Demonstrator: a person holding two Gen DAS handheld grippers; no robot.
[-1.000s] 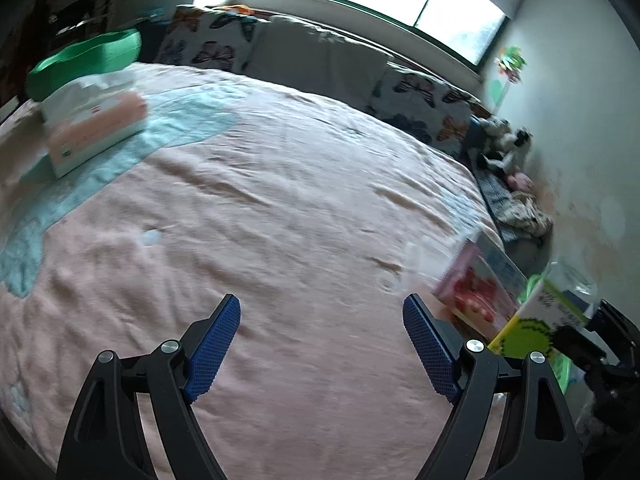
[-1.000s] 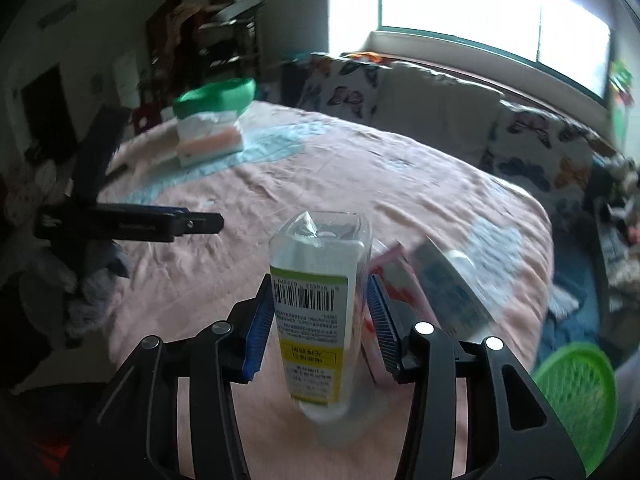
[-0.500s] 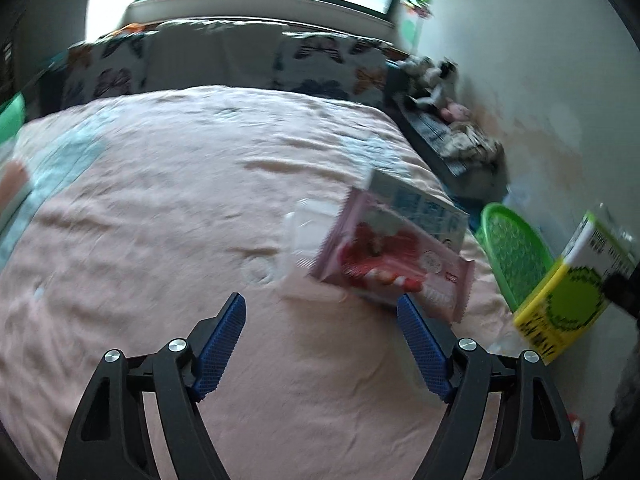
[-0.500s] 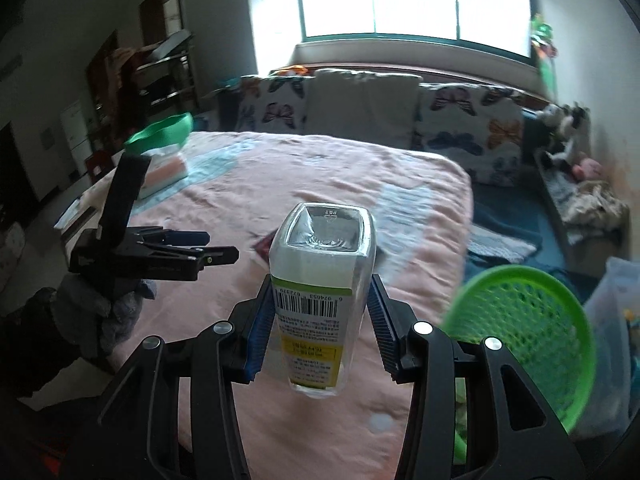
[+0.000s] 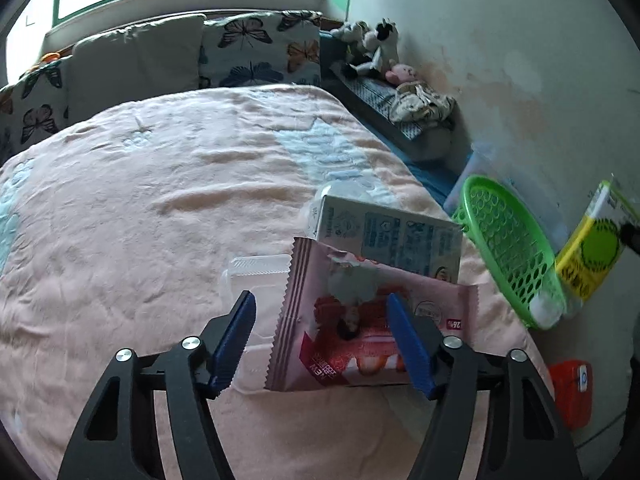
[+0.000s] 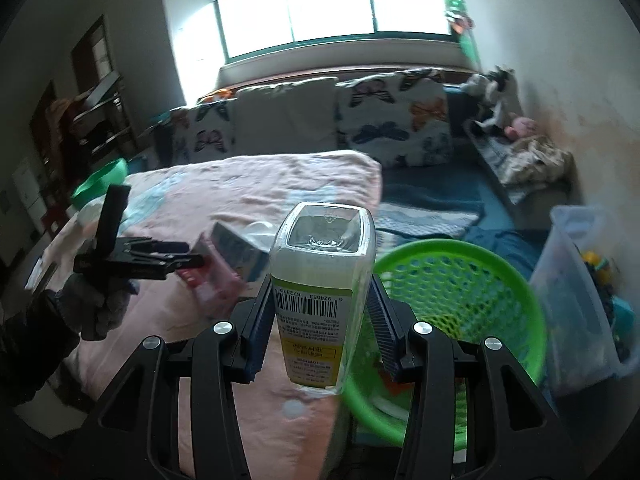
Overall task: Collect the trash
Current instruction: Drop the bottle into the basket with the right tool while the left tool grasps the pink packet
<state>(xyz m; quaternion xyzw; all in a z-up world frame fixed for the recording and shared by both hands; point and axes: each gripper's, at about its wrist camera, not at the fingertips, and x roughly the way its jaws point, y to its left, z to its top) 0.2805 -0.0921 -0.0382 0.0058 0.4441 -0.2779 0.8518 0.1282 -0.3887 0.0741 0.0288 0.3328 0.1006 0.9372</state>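
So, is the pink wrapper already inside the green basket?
No, the pink wrapper lies on the bed blanket, beside the green basket.

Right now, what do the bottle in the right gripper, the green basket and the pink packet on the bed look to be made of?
Bottle: clear glossy plastic, see-through base, paper-like printed label.
Green basket: moulded plastic, even perforated wall, slight sheen.
Pink packet: thin printed film, probably plastic, with serrated sealed edges.

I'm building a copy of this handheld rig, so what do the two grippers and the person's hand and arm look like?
Both grippers, left gripper and right gripper, match: black skeletal frames with triangular cut-outs, silver round screw heads at the joints, and blue ribbed pads on the fingers. No cables show. The right wrist view shows the person's left hand in a grey knitted glove, with a dark sleeve.
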